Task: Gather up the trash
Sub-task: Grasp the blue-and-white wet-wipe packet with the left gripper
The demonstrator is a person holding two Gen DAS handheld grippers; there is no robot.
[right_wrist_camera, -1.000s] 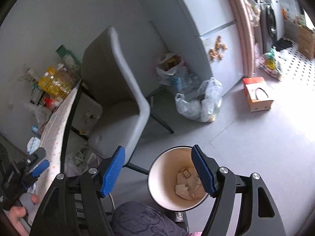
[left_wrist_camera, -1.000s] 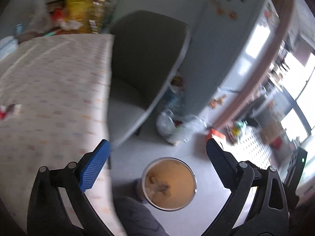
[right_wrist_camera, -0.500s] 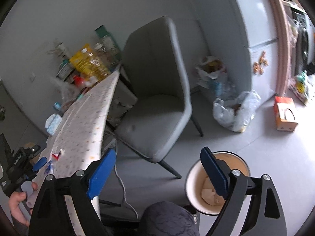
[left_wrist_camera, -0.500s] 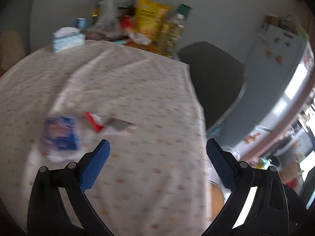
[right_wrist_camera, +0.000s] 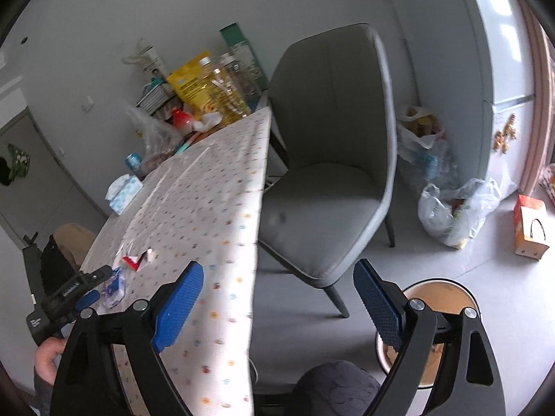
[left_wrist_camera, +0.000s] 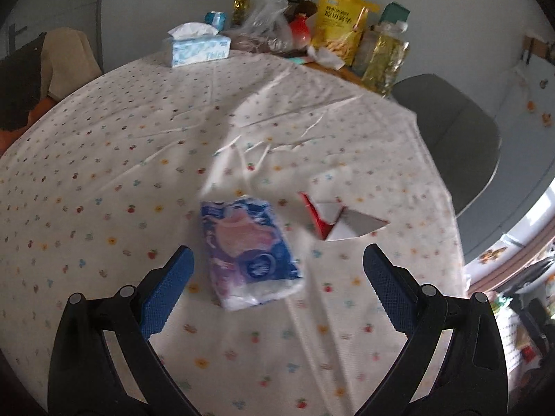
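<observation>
Left gripper [left_wrist_camera: 277, 274] hung wide open over the table [left_wrist_camera: 138, 138], having swung away from the bin. Two bits of trash: one blue packet [left_wrist_camera: 248, 248] between its jaws, untouched, and one red-white wrapper [left_wrist_camera: 338, 220] at 1 o'clock. Right gripper [right_wrist_camera: 277, 300] gaped empty, bin [right_wrist_camera: 447, 293] at its 4 o'clock.

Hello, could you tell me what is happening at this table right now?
A person is clearing trash with a two-finger gripper in each hand. The left gripper is open just above a blue and white plastic packet on the tablecloth, not gripping it. A torn red and white wrapper lies beside the packet. The right gripper is open and empty at the table's edge, with the round bin on the floor below.
</observation>
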